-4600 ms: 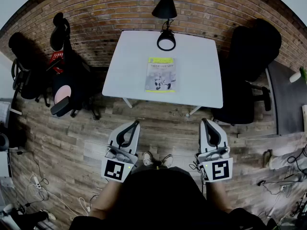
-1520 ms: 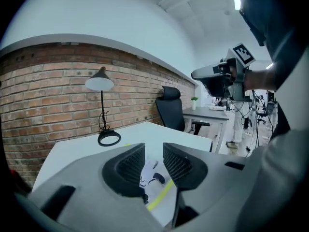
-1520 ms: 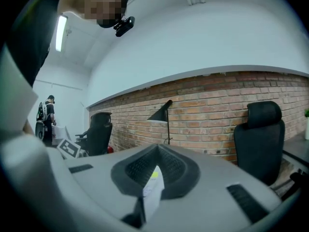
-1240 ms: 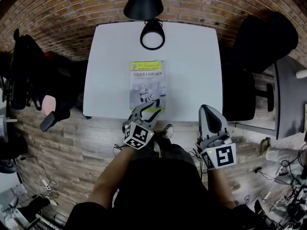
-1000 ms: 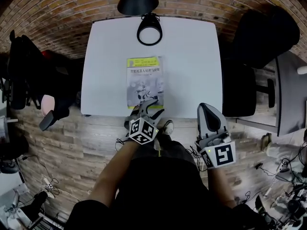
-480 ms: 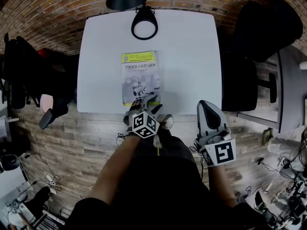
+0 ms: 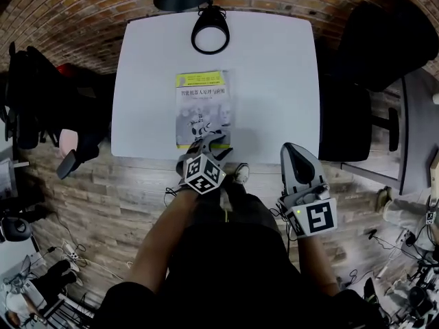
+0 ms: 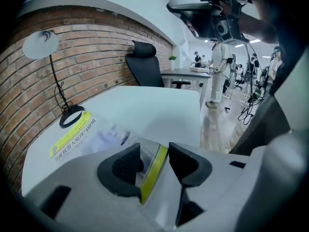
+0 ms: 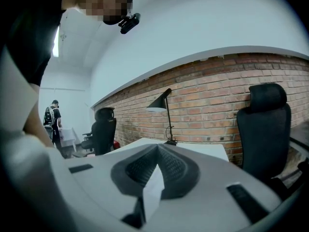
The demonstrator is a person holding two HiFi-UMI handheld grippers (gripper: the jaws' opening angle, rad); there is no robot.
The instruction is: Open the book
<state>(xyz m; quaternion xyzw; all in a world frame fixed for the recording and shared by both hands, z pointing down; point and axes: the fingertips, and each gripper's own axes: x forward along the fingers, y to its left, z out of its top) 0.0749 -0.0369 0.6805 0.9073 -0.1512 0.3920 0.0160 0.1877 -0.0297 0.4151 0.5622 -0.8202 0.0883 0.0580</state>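
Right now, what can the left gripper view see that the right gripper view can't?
Only the left gripper view: the book, its yellow edge between the open jaws of the left gripper, which have just closed a little. Only the right gripper view: the right gripper, jaws together, empty. Both: the white table, the lamp, the brick wall.

book closed, flat on white table, cover up: yellow band at top, grey-blue picture below. lies lengthwise mid-table, slightly left, bottom edge near table's near edge, yellow-edged near corner visible.
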